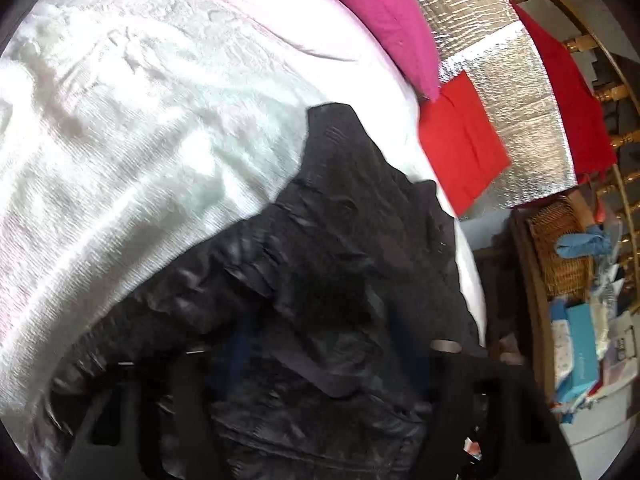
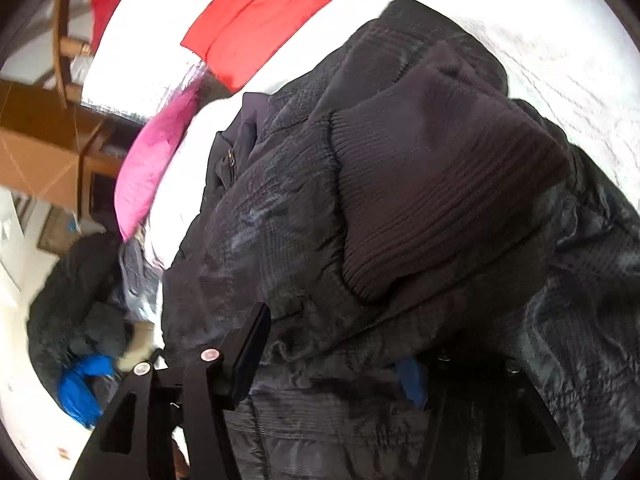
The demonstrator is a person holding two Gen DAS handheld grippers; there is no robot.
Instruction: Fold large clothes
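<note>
— Where's the black jacket (image 2: 400, 200)?
— Heaped on the white bed (image 1: 140, 140), ribbed cuff (image 2: 440, 200) on top, pink pillow (image 1: 380, 20) at one o'clock.
— The tongs?
— Left tongs (image 1: 280, 380) and right tongs (image 2: 340, 360) both buried in jacket fabric; can't tell their grip.

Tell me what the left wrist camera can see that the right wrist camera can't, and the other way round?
Only the left wrist view shows the wicker basket and the light blue boxes on the cluttered shelf at the right.

Only the right wrist view shows the black jacket's ribbed knit cuff, its zipper pull, and a dark pile with something blue lying beside the bed.

Both show the black jacket on the white bedspread, the pink pillow and the red folded cloth. Jacket fabric bunches between the fingers of each hand-held gripper.
</note>
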